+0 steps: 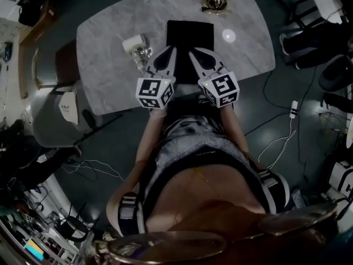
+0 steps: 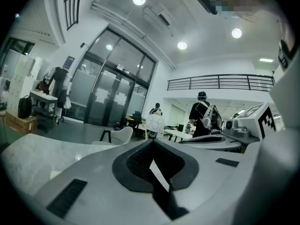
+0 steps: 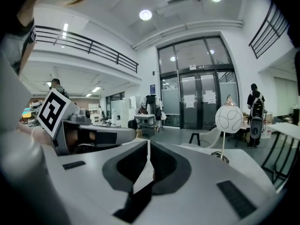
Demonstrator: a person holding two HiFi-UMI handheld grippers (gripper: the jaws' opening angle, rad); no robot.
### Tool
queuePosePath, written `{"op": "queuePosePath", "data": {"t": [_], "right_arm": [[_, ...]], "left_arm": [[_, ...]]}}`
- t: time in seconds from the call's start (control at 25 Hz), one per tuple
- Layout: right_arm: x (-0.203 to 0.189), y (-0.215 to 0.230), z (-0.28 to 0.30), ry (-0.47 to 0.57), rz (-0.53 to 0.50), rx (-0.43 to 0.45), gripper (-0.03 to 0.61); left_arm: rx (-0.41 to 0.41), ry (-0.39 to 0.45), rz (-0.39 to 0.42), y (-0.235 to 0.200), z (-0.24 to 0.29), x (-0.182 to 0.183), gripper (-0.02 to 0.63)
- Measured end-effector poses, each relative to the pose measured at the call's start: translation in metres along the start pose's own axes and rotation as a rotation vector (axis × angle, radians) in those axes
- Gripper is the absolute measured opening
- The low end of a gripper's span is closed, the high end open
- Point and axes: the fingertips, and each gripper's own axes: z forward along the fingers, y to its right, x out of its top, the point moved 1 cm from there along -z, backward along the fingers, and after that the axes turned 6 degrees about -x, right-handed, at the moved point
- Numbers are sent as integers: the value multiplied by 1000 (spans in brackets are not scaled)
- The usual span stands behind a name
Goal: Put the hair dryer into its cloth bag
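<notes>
Left gripper (image 1: pixel 167 53) jaws pressed together, nothing between them; the left gripper view shows the pads meeting with no gap. Right gripper (image 1: pixel 192 54) jaws also together apart from a thin slit, nothing between them. Both held side by side in front of the person's torso, tips pointing across the table (image 1: pixel 110 76), marker cubes towards the body. Tips sit over the near end of the black cloth bag (image 1: pixel 190 35), left tip at its left edge, right tip over its near edge; can't tell if either touches it. Bag lies flat near the table middle, untouched-looking, its mouth not readable. Hair dryer (image 1: pixel 135 43), white, lies on the table just left of the bag, near the left gripper's tip but apart from it. Lamp (image 1: pixel 214 1) with coiled cord stands at the far table edge, beyond the bag. Bare tabletop right of the bag and along the near-left corner. Near table edge runs under the gripper bodies. Chair (image 1: pixel 55 115) stands off the table's left end, cables (image 1: pixel 281 137) on the floor to the right.
</notes>
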Motion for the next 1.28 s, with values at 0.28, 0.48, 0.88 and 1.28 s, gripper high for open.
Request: {"op": "queuePosePath", "data": {"t": [0.28, 0.48, 0.88, 1.28], "right_arm": [[-5, -11, 11, -16, 20, -76, 71], [-16, -15, 9, -42, 37, -121, 71], [-23, -12, 3, -61, 30, -91, 71], [-16, 18, 10, -71, 9, 25, 69]], "left_arm": [[-52, -53, -27, -23, -16, -13, 5], [-73, -76, -40, -29, -26, -25, 5], [45, -55, -79, -44, -44, -29, 5], [199, -49, -92, -49, -37, -25, 6]]}}
